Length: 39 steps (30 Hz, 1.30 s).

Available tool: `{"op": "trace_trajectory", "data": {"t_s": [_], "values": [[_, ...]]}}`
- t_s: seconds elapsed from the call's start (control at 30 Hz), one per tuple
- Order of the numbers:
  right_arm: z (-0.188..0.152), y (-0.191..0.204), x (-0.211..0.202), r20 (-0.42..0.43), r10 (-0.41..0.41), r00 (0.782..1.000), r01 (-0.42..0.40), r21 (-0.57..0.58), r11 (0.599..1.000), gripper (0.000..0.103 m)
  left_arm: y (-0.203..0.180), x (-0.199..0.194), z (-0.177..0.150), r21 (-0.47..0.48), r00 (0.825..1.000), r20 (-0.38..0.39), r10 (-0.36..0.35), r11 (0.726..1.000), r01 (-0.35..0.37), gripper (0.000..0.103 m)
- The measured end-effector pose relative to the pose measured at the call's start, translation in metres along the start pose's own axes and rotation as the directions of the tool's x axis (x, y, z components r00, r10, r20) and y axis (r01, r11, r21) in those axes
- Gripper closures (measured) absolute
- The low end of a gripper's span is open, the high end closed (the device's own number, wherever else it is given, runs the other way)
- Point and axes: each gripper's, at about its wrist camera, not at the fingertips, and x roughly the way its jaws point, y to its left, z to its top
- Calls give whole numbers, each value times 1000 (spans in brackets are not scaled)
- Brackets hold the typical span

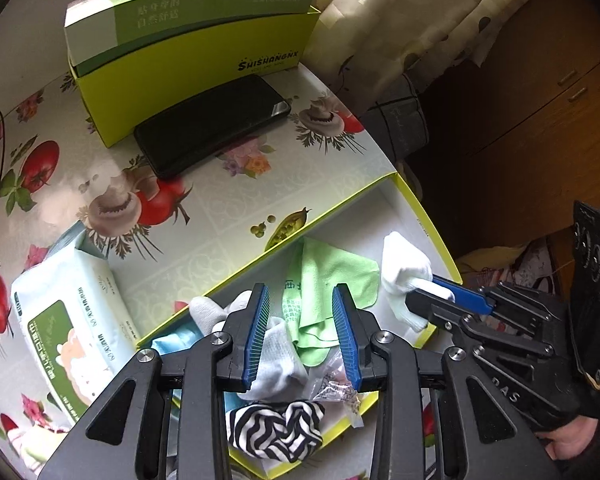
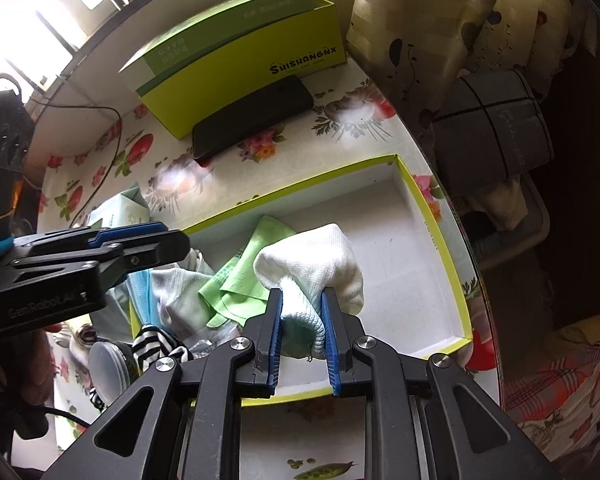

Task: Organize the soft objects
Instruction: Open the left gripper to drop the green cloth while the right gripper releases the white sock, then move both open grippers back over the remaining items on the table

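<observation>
A shallow yellow-rimmed box (image 2: 436,232) lies on the table and holds a pile of soft things at its left end: a green cloth (image 2: 244,276), a white glove (image 1: 276,356), a blue mask (image 2: 140,292) and a striped cloth (image 1: 276,428). My right gripper (image 2: 302,294) is shut on a white sock (image 2: 320,264) and holds it over the box's middle; it also shows in the left wrist view (image 1: 404,272). My left gripper (image 1: 302,292) is open and empty just above the pile, over the green cloth (image 1: 332,276).
A tall yellow-green box (image 1: 188,68) stands at the back with a black phone (image 1: 212,124) leaning on it. A wet-wipes pack (image 1: 64,320) lies left of the shallow box. A curtain (image 1: 412,8) and a grey bag (image 2: 496,120) hang past the table's right edge.
</observation>
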Motion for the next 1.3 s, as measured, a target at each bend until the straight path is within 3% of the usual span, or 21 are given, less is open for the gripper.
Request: {"op": "trace_trajectory", "data": {"t_s": [0.23,0.3,0.47,0.93,1.3], "values": [[26,-6,20,13,-100,995,100,-52,994,82,9,-20,-8,-25,1000,27,1,1000,0,69],[30,-9,24,19,-130,991,131,-67,989,77,10,-24,-10,-28,999,34,6,1000,-5,69],[28,-14,19,23,-111,994,112,-47,993,58,11,-33,-14,-33,999,42,7,999,-5,69],[-12,-11,-34,44,-88,995,87,20,996,57,18,-65,-42,-74,997,77,17,997,-11,69],[-34,40,-56,37,-48,998,50,-71,996,55,36,-100,-83,-122,991,120,53,992,-39,69]]}}
